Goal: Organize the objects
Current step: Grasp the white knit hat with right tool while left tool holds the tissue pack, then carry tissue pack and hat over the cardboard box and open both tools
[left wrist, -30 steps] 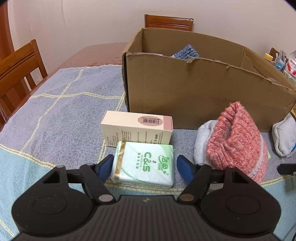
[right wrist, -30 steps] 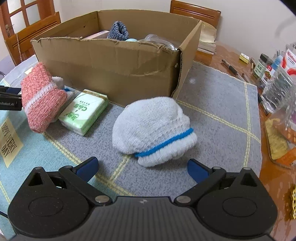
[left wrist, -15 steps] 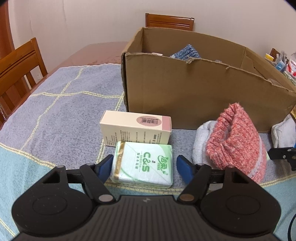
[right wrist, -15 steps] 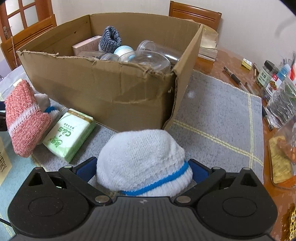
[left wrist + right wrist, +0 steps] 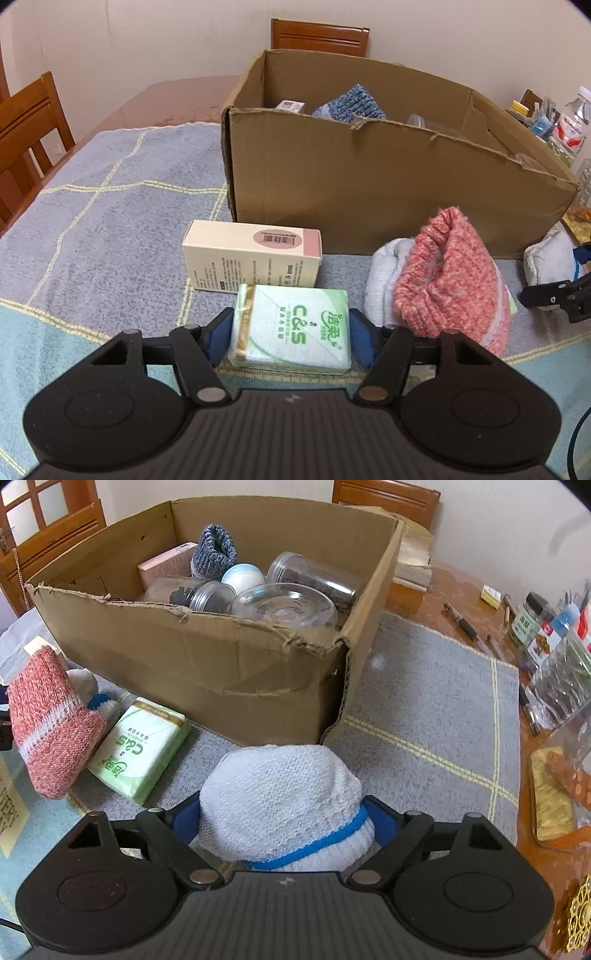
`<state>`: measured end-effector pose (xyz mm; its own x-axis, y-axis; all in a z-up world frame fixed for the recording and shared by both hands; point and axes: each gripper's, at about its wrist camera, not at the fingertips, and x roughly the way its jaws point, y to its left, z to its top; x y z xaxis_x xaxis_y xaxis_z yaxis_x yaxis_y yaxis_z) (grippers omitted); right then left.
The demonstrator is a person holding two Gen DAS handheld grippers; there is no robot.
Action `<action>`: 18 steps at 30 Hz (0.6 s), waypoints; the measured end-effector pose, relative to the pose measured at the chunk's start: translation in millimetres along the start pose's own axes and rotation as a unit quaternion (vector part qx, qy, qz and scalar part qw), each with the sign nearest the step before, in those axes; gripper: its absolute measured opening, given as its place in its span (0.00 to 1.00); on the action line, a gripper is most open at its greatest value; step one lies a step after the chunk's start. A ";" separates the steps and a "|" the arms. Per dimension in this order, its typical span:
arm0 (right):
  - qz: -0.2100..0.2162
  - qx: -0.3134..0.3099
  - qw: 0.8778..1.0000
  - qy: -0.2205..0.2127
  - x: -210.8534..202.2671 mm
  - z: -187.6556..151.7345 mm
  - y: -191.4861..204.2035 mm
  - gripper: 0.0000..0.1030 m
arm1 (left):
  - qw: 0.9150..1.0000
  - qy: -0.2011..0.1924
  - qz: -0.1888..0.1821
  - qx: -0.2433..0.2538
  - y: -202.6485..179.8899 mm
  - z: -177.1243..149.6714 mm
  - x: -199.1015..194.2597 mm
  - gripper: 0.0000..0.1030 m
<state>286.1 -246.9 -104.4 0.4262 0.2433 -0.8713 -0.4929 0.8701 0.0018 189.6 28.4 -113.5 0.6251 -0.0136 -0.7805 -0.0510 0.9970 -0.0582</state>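
Surface: grey-and-blue checked table mat (image 5: pixel 110 206) over a wooden dining table, wooden chairs and a pale wall behind.
Left tongs: left gripper (image 5: pixel 291 334) had its jaws closing round the green C&S tissue pack (image 5: pixel 295 328); a second before, the blue pads stood clear of the pack's sides, and now they sat right at its edges, seemingly just touching.
Right tongs: right gripper (image 5: pixel 282 825) had been wide open with the white sock bundle with a blue band (image 5: pixel 280 805) ahead of it; now the bundle lay between the closing jaws, pads pressing its flanks.
Beyond the left tongs: cream-and-pink carton (image 5: pixel 253 256) just past the pack; pink knitted sock (image 5: pixel 450 288) to its right.
Further out: cardboard box (image 5: pixel 207 664), open-topped, holding clear jars and a blue-grey sock.
Meaning: both grasps looked nearly set; lifting each item over the box wall seemed next.
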 end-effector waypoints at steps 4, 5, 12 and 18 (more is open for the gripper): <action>0.010 0.006 1.000 0.009 -7.8 0.7 0.6 0.87 | 1.000 0.012 -0.013 0.004 2.1 2.0 -5.0 0.62; 0.012 0.007 1.000 0.010 -10.2 1.3 0.9 0.87 | 1.000 0.015 -0.014 0.007 2.6 2.7 -7.0 0.62; 0.016 0.006 1.000 0.014 -35.3 5.5 3.3 0.87 | 0.999 0.033 -0.027 0.026 6.2 11.3 -28.8 0.62; 0.025 0.002 1.000 0.006 -67.8 13.2 4.2 0.87 | 0.997 0.040 -0.050 0.033 9.6 26.1 -59.2 0.62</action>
<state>265.1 -254.1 -38.8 0.3916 0.2805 -0.8763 -0.5095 0.8592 0.0474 172.4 40.7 -51.6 0.5607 -0.1158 -0.8199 0.0606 0.9933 -0.0988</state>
